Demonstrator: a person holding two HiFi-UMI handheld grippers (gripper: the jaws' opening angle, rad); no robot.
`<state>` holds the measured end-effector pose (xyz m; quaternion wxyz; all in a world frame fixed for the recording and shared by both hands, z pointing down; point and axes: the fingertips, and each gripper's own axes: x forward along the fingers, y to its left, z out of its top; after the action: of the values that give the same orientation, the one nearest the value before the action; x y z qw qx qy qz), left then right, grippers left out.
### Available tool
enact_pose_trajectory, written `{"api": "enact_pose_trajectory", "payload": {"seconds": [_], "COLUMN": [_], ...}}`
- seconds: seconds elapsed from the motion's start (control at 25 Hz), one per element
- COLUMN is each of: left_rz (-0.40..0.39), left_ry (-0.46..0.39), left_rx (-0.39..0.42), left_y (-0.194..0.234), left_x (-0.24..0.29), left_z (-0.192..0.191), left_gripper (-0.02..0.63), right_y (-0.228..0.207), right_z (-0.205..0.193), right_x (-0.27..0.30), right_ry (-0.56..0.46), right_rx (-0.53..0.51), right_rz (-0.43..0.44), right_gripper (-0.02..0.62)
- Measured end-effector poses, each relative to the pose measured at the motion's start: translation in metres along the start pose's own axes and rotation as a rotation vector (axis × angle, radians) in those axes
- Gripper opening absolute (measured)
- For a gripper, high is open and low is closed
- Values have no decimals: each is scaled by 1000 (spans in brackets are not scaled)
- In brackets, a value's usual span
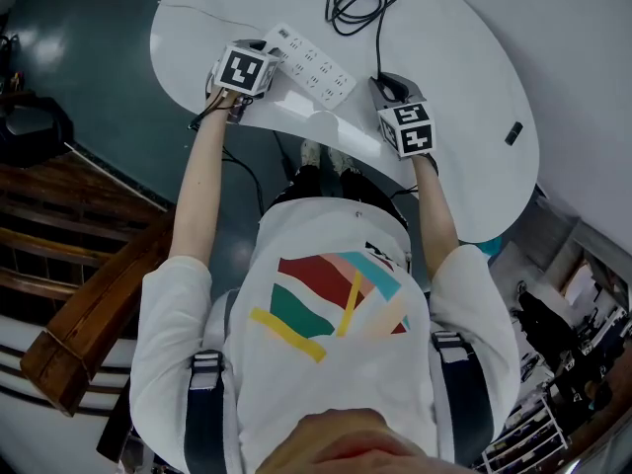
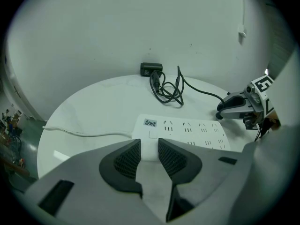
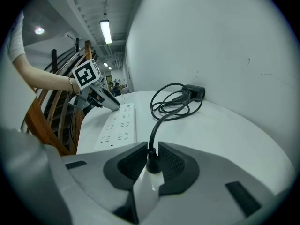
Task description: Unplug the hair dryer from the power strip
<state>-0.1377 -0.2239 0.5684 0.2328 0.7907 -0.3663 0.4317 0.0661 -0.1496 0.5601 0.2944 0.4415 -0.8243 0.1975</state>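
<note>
A white power strip [image 1: 314,67] lies on the round white table [image 1: 464,97]. My left gripper [image 1: 269,57] is shut on the strip's near end [image 2: 149,146], where its white cable leaves. My right gripper [image 1: 392,89] is shut on the plug [image 3: 147,186], which it holds apart from the strip, to the strip's right. The black cord [image 3: 157,121] rises from between the right jaws and runs to a loose coil [image 1: 353,3] and a small black block [image 2: 151,69] by the wall. Every socket I can see on the power strip [image 3: 117,125] has nothing in it.
The strip's thin white cable [image 2: 79,134] trails left over the table edge. A small dark object [image 1: 513,133] lies near the table's right rim. Wooden stair rails [image 1: 89,304] stand to the left, below the table, and a white wall stands behind it.
</note>
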Motion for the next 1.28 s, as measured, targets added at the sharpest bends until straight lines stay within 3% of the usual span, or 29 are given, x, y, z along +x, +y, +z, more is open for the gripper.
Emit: {"api": "enact_pose_trajectory", "payload": {"seconds": [0.36, 0.44, 0.56, 0.76, 1.0, 1.28], "left_rz": [13, 22, 49, 93, 192, 315], "left_ry": [19, -15, -156, -469, -774, -975], "left_rx": [-4, -27, -71, -125, -78, -32], "left_y": [-1, -3, -7, -26, -61, -86], "left_x": [2, -4, -28, -106, -217, -289], "left_z": [4, 9, 35, 93, 135, 140], "left_gripper": [129, 110, 62, 17, 15, 15], "right_y": [-11, -16, -24, -29, 9, 62], "right_z": [16, 31, 67, 147, 231, 252], "right_x": [-14, -21, -38, -76, -137, -177], "right_ry": [-55, -93, -183, -375, -601, -723], "right_rx": [75, 113, 166, 196, 64, -68], "right_rz": [-22, -37, -67, -155, -184, -162], "right_gripper": [87, 87, 87, 86, 39, 9]}}
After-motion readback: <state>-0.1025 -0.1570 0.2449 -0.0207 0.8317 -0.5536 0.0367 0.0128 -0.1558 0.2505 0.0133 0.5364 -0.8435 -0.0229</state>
